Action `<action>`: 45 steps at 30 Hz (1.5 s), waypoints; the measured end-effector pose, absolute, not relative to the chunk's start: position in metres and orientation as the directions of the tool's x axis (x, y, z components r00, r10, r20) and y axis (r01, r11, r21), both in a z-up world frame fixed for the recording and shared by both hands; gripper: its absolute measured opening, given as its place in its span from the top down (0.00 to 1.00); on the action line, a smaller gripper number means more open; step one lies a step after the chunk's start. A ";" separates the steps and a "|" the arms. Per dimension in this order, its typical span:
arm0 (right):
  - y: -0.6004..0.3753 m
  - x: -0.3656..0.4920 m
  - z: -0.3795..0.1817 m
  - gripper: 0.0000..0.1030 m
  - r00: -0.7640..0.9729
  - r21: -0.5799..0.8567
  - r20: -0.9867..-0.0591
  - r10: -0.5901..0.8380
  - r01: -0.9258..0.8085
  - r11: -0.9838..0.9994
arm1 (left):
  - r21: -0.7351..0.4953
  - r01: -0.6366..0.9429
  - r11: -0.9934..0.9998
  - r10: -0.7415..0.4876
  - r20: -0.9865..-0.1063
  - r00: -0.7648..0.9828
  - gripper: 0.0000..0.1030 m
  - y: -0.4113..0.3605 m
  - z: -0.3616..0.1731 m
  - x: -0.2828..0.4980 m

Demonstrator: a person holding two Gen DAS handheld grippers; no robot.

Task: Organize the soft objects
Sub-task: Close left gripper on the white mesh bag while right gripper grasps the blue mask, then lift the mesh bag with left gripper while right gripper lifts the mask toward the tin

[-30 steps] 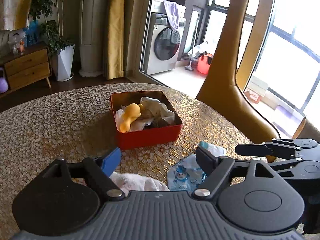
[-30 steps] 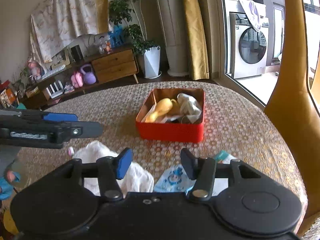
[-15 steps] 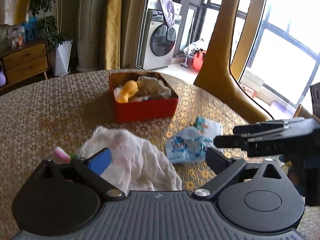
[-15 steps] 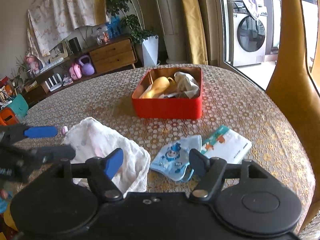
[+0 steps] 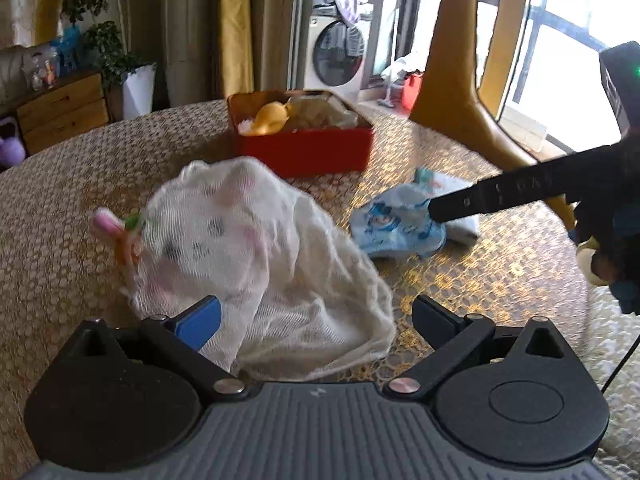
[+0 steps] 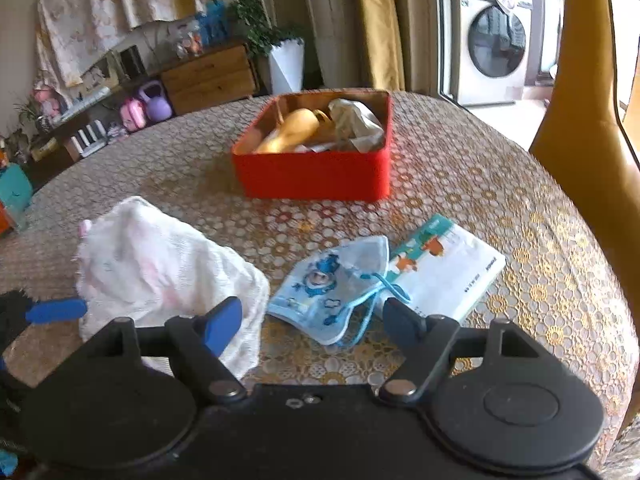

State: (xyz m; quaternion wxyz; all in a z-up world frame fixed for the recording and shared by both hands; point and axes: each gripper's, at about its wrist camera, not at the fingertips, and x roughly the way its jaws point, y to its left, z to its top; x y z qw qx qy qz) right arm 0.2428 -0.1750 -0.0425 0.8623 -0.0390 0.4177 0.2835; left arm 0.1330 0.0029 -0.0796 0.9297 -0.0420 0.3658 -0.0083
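A crumpled white gauze cloth [image 5: 248, 248] [image 6: 160, 268] lies on the patterned table. My left gripper [image 5: 316, 314] hangs wide open just over its near edge, pads not touching it. Right of the cloth, a blue printed face mask [image 6: 332, 284] [image 5: 396, 228] rests against a flat tissue packet [image 6: 444, 268]. Above the mask, my right gripper [image 6: 312, 318] is opening and nothing is pressed between its pads. Farther back, the red box [image 6: 316, 176] [image 5: 316, 152] holds a yellow soft toy [image 6: 296, 134] and a beige cloth [image 6: 356, 124].
A small pink and green item [image 5: 116, 228] lies at the white cloth's left edge. A yellow chair [image 6: 580, 120] stands at the table's right side. Past the far rim of the round table [image 6: 500, 184] are a wooden cabinet [image 6: 208, 76] and a washing machine [image 6: 492, 48].
Both grippers have sunk toward the table and their jaws have spread wider. The white cloth and the mask have come into fuller view and look closer.
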 end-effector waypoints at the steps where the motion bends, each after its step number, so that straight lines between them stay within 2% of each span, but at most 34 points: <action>1: -0.175 0.245 -0.046 0.25 0.488 0.173 -0.748 0.450 -0.511 0.842 | -0.087 -0.032 0.996 -0.036 -0.682 0.731 0.01 0.003 -0.084 0.133; 15: -0.158 0.259 -0.088 0.31 0.452 0.287 -0.782 0.429 -0.349 0.892 | -0.103 -0.153 0.983 0.030 -0.728 0.685 0.01 0.008 -0.125 0.150; 18: -0.154 0.263 -0.092 0.37 0.460 0.307 -0.780 0.423 -0.308 0.900 | -0.091 -0.165 0.982 0.046 -0.733 0.679 0.01 0.007 -0.128 0.154; 22: -0.150 0.267 -0.096 0.50 0.471 0.315 -0.780 0.413 -0.275 0.909 | -0.063 -0.163 0.985 0.064 -0.735 0.675 0.02 0.003 -0.130 0.157; 25: -0.147 0.267 -0.096 0.59 0.482 0.298 -0.783 0.394 -0.266 0.917 | -0.051 -0.168 0.985 0.078 -0.731 0.678 0.07 0.000 -0.131 0.158; 28: -0.146 0.267 -0.098 0.71 0.484 0.288 -0.786 0.385 -0.265 0.920 | -0.024 -0.171 0.985 0.101 -0.725 0.682 0.21 -0.002 -0.129 0.158; 30: -0.145 0.266 -0.099 0.77 0.490 0.271 -0.789 0.371 -0.264 0.926 | -0.003 -0.175 0.985 0.119 -0.720 0.684 0.36 -0.003 -0.128 0.158; 31: -0.144 0.265 -0.099 0.81 0.493 0.264 -0.790 0.366 -0.266 0.927 | 0.005 -0.175 0.985 0.125 -0.718 0.685 0.39 -0.002 -0.128 0.158; 32: -0.143 0.265 -0.099 0.87 0.493 0.261 -0.789 0.366 -0.270 0.927 | 0.010 -0.175 0.984 0.130 -0.715 0.687 0.46 -0.002 -0.127 0.158; 35: -0.143 0.262 -0.097 0.93 0.504 0.250 -0.782 0.366 -0.284 0.925 | 0.027 -0.171 0.985 0.139 -0.708 0.692 0.66 -0.001 -0.126 0.157; 37: -0.142 0.258 -0.094 0.96 0.518 0.240 -0.772 0.369 -0.299 0.923 | 0.031 -0.168 0.985 0.140 -0.708 0.692 0.72 0.001 -0.125 0.158; 39: -0.142 0.255 -0.091 0.97 0.529 0.228 -0.763 0.372 -0.318 0.920 | 0.016 -0.162 0.987 0.126 -0.705 0.698 0.87 0.003 -0.123 0.157; 45: -0.147 0.241 -0.074 0.98 0.563 0.200 -0.729 0.390 -0.369 0.907 | -0.021 -0.140 0.990 0.089 -0.678 0.730 0.90 0.008 -0.107 0.151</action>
